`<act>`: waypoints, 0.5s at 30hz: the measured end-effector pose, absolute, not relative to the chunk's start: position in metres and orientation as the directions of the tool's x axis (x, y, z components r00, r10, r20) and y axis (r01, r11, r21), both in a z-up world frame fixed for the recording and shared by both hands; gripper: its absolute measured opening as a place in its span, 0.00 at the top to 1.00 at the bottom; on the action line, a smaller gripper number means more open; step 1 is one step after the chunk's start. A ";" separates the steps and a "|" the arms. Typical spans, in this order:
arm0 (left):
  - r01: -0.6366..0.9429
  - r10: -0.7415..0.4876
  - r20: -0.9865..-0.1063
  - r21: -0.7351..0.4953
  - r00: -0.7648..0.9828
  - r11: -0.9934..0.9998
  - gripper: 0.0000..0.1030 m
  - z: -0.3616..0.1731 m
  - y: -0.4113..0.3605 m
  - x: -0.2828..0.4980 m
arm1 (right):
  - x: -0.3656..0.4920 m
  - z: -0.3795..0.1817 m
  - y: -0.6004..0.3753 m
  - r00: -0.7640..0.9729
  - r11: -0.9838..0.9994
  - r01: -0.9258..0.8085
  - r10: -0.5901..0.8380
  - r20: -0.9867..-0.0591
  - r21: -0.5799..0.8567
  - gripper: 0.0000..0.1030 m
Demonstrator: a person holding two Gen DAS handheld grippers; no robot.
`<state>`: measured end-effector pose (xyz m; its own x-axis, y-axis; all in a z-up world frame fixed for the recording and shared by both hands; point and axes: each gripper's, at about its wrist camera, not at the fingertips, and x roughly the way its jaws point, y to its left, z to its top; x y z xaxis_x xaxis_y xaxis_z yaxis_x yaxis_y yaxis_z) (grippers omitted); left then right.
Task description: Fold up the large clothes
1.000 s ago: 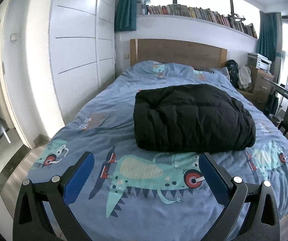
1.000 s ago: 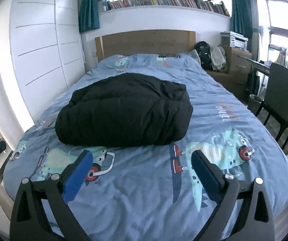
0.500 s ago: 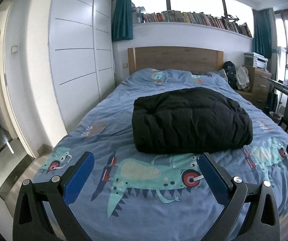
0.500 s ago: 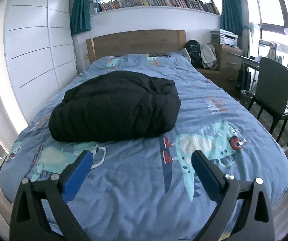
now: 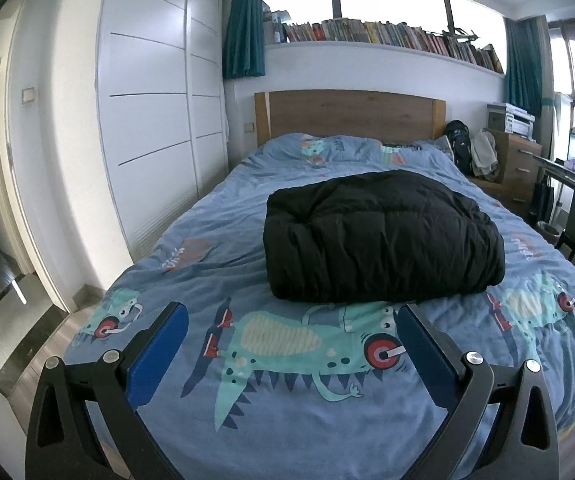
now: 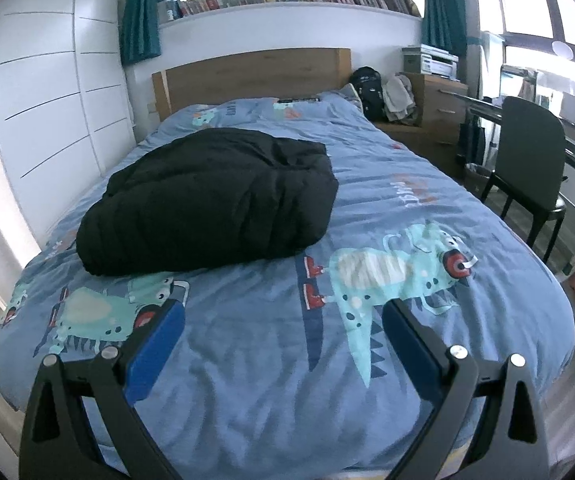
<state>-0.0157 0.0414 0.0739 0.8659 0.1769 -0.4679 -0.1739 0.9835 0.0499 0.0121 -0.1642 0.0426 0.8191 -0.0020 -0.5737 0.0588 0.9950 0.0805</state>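
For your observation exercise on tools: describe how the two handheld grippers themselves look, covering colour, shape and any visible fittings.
The left gripper and right gripper look alike: matte black frames with triangular cut-outs that branch into two angled fingers. Each finger carries a flat blue rectangular pad on its inner face and round silver screw heads at the joints. No cables, labels, hands or sleeves are visible.

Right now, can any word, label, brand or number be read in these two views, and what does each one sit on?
None can be quoted with confidence.
Bed cover: orange and white printed lettering, seen warped and sideways, not legible.
Second printed word on the cover near the wardrobe side: too blurred.
Book spines on the shelf: too small.
Black folded garment: no label visible.
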 end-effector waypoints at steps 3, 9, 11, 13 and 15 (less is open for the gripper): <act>-0.173 0.176 -0.469 0.050 0.866 0.984 0.01 0.074 0.041 -0.016 | 0.012 0.041 -0.169 0.817 0.994 0.072 -0.011 -0.576 0.083 0.03; -0.169 0.171 -0.475 0.047 0.863 0.984 0.01 0.071 0.041 -0.015 | 0.012 0.038 -0.172 0.813 0.994 0.080 -0.020 -0.582 0.078 0.03; -0.170 0.171 -0.476 0.045 0.863 0.984 0.01 0.071 0.041 -0.016 | 0.011 0.038 -0.172 0.813 0.994 0.081 -0.020 -0.582 0.079 0.03; -0.170 0.171 -0.476 0.045 0.863 0.984 0.01 0.071 0.041 -0.016 | 0.011 0.037 -0.173 0.813 0.994 0.081 -0.020 -0.582 0.078 0.03; -0.171 0.171 -0.478 0.045 0.862 0.984 0.01 0.071 0.041 -0.015 | 0.011 0.038 -0.172 0.813 0.994 0.081 -0.020 -0.582 0.079 0.03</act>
<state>-0.0155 0.0408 0.0708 0.8617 0.1715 -0.4776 -0.1712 0.9842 0.0446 0.0113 -0.1725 0.0375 0.8126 -0.0196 -0.5825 0.0808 0.9936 0.0793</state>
